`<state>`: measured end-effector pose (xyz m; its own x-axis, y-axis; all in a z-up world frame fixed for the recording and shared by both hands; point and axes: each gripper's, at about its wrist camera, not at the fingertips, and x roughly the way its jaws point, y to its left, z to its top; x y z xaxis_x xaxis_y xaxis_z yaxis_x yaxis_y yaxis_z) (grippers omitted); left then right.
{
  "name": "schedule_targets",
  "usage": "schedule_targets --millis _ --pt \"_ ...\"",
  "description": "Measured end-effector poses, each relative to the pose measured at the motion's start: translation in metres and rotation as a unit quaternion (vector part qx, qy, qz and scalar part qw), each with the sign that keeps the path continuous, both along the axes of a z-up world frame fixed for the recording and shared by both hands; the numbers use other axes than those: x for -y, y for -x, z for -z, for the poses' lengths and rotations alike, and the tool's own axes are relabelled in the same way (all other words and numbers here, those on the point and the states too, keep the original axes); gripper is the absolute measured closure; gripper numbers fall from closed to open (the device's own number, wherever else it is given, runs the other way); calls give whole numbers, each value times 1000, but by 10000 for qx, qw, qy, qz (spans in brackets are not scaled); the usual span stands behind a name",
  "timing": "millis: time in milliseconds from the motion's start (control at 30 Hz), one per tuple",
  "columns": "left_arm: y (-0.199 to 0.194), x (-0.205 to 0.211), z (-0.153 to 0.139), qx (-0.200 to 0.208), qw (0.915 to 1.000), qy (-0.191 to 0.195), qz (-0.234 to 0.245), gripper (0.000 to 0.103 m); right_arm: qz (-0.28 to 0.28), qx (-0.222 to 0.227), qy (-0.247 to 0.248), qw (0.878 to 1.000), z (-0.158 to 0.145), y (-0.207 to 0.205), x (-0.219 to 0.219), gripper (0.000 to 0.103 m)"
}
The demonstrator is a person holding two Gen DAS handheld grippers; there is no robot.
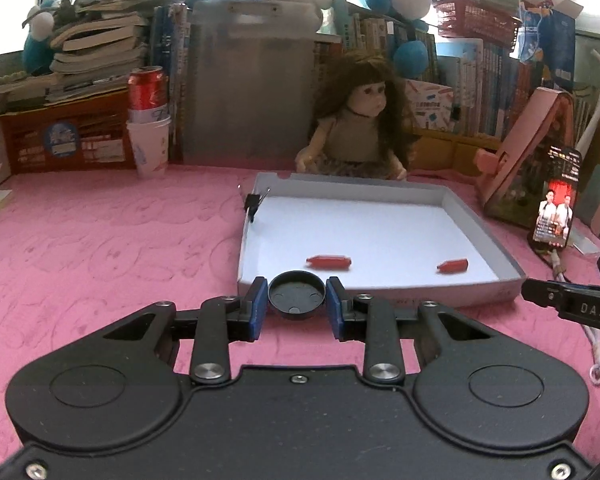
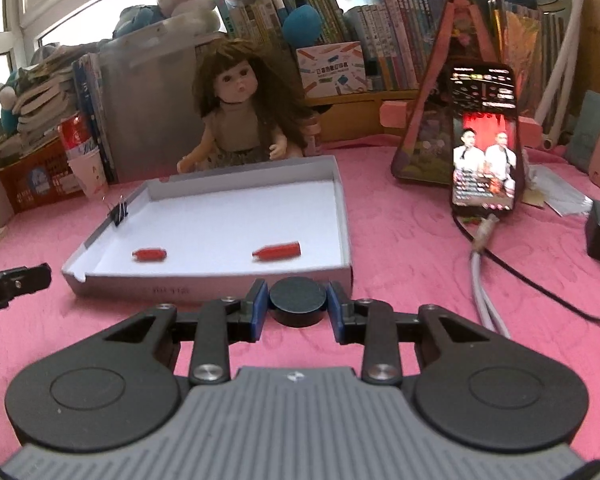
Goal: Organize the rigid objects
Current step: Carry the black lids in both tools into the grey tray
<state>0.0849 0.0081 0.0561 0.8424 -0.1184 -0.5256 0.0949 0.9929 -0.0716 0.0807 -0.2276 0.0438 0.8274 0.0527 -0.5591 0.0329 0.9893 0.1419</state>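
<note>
We hold two black round caps over the pink desk (image 1: pixel 100 240), just short of the tray. Left gripper (image 1: pixel 297 298): fingers closed on a cap w/ hollow side up (image 1: pixel 297 294). Right gripper (image 2: pixel 298 300): fingers pinch a cap w/ flat top up (image 2: pixel 298 298). Both grippers sit level, pointing at the white tray (image 1: pixel 480 220), which holds two red cartridges (image 1: pixel 329 262) (image 1: pixel 453 266); binder clip (image 1: pixel 254 202) on its left wall. Doll (image 1: pixel 360 128) sits behind.
</note>
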Motion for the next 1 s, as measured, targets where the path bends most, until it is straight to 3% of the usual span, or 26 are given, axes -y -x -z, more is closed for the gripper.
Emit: schedule_targets --millis 267,500,633,1000 --pt "-52 13 -9 -137 9999 -39 86 74 -31 -376 -337 9987 -6 -53 8 66" --pt "-107 19 -6 -668 9977 94 98 74 -17 -909 -503 9946 -5 -103 12 66" --pt "-132 24 3 -933 9955 107 82 74 -84 -1091 -454 9930 -3 -122 7 66" --pt "-166 42 32 -1184 9928 -172 -68 74 -193 -1254 -88 9919 8 -156 -10 66"
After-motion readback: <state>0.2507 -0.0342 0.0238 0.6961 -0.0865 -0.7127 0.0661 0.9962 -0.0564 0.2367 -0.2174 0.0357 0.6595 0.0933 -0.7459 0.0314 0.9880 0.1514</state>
